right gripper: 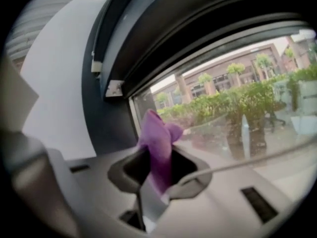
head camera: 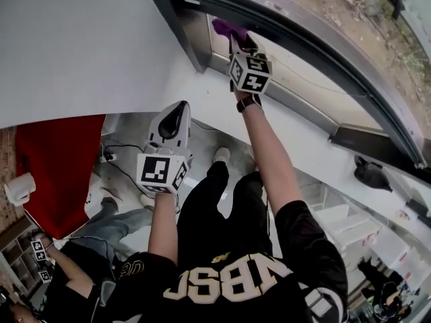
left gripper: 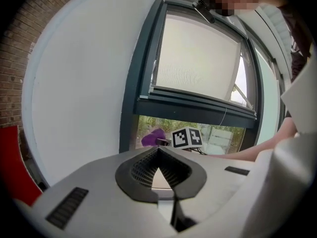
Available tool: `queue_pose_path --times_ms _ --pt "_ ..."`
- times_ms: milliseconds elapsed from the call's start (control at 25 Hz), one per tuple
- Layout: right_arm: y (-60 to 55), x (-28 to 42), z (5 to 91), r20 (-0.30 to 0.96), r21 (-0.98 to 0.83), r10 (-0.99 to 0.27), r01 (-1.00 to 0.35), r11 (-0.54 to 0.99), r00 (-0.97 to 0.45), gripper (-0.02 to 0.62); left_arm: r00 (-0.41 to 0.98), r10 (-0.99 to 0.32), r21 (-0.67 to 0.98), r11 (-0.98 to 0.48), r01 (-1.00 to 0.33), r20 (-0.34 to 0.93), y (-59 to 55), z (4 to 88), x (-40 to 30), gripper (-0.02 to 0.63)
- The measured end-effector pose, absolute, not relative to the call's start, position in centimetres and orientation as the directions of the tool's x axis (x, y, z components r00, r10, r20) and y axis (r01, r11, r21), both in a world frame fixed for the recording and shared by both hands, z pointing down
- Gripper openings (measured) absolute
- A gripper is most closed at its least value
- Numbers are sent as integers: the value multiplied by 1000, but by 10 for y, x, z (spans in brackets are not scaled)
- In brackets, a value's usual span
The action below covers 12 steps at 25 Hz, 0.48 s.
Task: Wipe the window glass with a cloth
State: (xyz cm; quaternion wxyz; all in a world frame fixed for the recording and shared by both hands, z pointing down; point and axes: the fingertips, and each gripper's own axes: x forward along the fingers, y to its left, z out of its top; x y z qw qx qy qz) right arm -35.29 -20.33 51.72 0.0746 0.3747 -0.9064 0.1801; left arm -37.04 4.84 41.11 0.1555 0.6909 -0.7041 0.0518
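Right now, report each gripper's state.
Left gripper: shut, empty.
Right gripper: shut on the cloth.

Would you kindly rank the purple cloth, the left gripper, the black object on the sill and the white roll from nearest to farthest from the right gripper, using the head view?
1. purple cloth, held in the right gripper itself.
2. left gripper, below and to its left.
3. black object, on the sill to the right.
4. white roll, far lower left.
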Motion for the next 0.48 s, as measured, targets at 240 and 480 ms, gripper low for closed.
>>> queue_pose_path --times_ms 240,480 --pt "-213 -230 535 303 -297 -759 -814 499 -576 106 129 -946 164 -83 -983 297 13 420 -319 23" --pt "-231 -86 552 333 -285 -827 -885 369 -453 107 270 -913 179 -223 -958 307 -34 438 -223 23"
